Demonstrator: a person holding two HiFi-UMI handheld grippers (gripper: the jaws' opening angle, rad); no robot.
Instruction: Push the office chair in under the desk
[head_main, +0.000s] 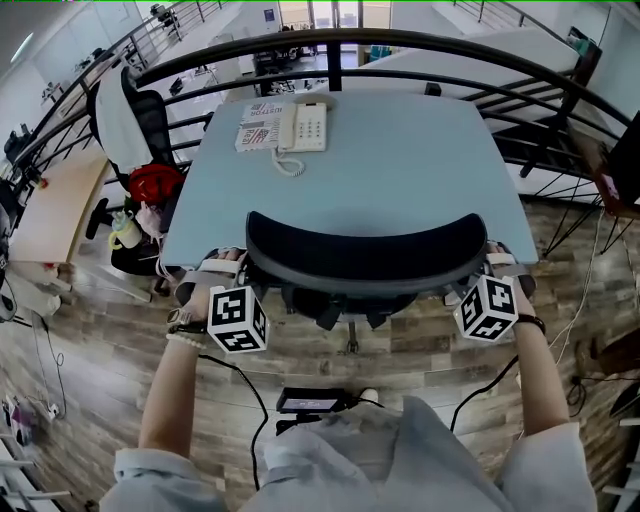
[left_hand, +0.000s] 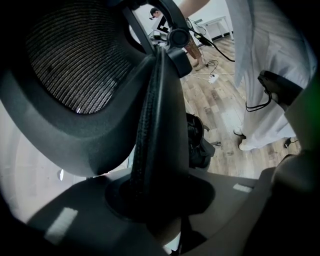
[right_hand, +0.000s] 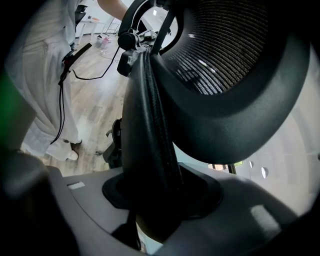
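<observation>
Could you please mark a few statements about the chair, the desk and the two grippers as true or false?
1. A phone sits on the desk. True.
2. An edge of the chair stands between the fingers of the right gripper. True.
3. The left gripper holds the phone. False: it is at the chair's left side, with the chair's edge between its fingers.
4. The floor is carpeted. False: it is wood planks.

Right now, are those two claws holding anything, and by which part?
Yes, the office chair: the left claw grips its backrest's left edge, the right claw its right edge.
</observation>
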